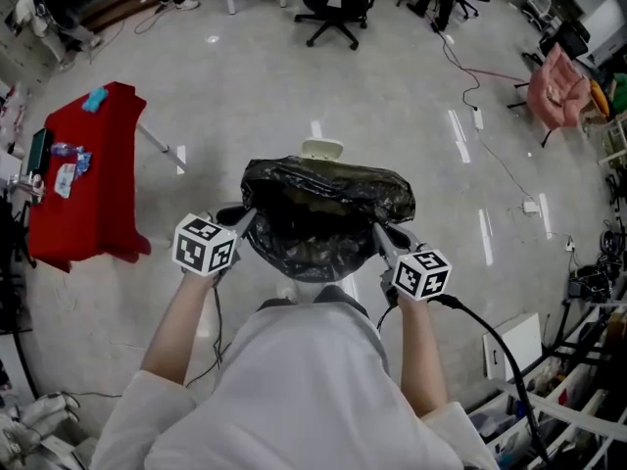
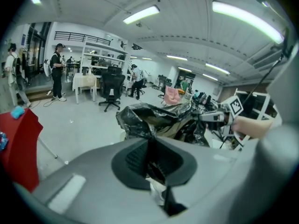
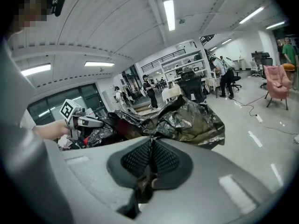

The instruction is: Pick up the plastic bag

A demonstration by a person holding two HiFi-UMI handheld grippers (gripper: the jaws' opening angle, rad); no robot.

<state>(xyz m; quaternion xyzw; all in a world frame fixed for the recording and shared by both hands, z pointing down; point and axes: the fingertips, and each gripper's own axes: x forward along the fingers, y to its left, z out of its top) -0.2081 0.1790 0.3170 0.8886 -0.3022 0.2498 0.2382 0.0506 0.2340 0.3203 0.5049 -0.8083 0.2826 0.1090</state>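
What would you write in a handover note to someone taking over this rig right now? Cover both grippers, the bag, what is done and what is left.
Left gripper: shut on the black plastic bag's left rim.
Right gripper: shut on its right rim.
Bag: stretched between the two grippers, mouth open, above a white object on the floor.
Done: both rims gripped, bag held up.
Left: lift it fully clear; whether its bottom is free of the white object cannot be told.

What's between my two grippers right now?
The crumpled black plastic bag, its rim pinched by the left gripper and the right gripper; the head view shows it.
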